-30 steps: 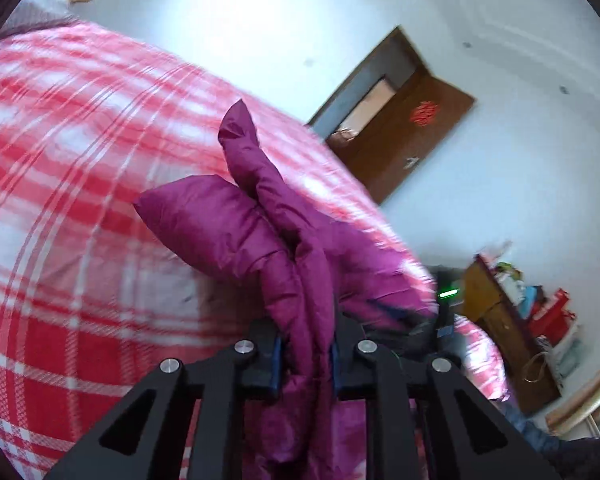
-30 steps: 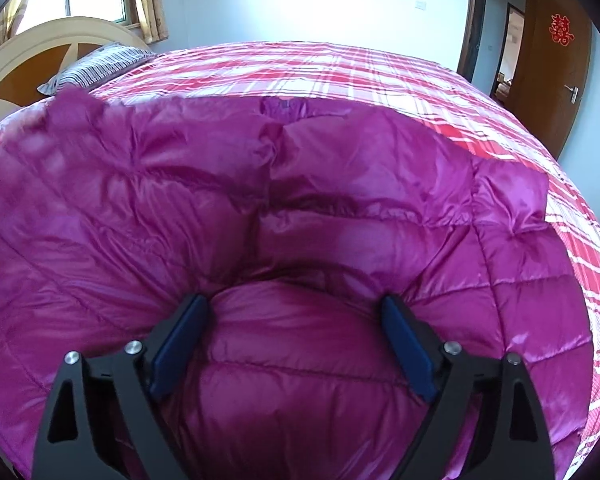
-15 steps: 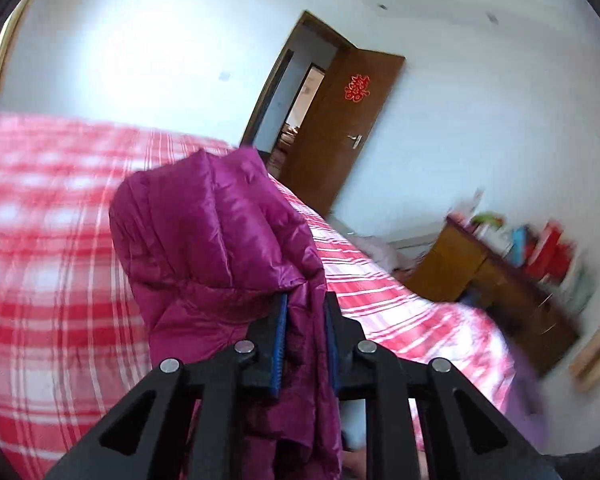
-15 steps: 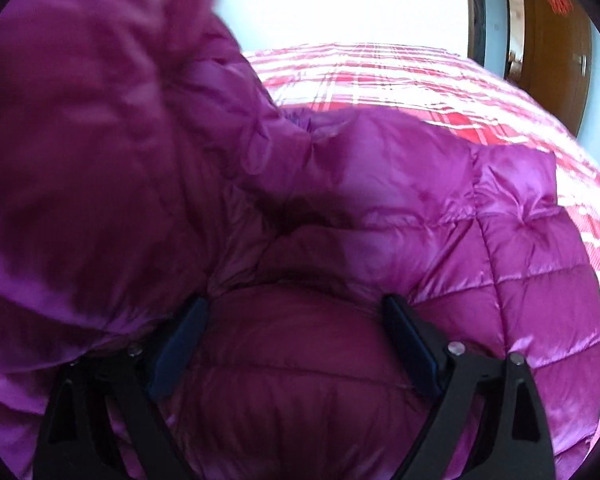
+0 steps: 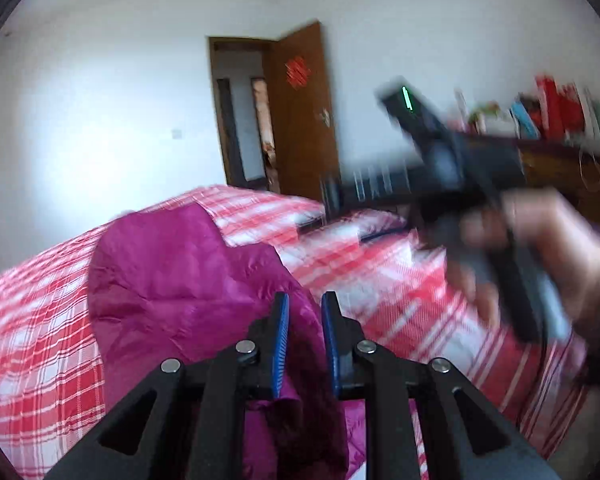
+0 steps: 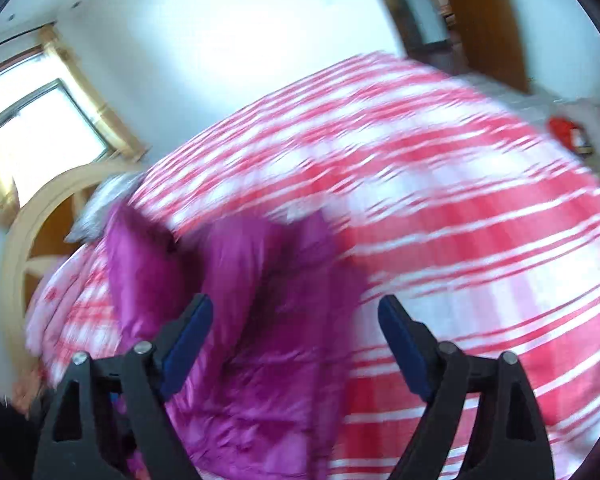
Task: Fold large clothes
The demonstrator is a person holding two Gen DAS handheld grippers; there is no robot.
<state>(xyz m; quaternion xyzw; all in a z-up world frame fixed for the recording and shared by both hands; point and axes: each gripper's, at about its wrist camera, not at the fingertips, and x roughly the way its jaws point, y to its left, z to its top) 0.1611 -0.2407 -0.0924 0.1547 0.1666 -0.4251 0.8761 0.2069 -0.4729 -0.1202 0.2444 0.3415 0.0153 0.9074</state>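
Checked bedspread (image 6: 460, 216) bare right of jacket (image 5: 172, 280) — left gripper (image 5: 303, 312) jaws pinch it; right gripper (image 6: 296, 312) jaws wide, empty.

Both cameras ride low behind their tongs, close above the checked bed (image 5: 40, 344). The left faces the door (image 5: 300, 120), the right the window (image 6: 44, 120). Both views share the purple jacket (image 5: 180, 280).

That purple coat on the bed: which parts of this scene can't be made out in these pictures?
- Purple coat: left wrist view, its lower part is hidden behind the left gripper.
- Right gripper: left wrist view, motion blur smears it and the hand.
- Bed cover: right wrist view, plaid blurred to streaks.
- Shelf items: too blurred to identify.
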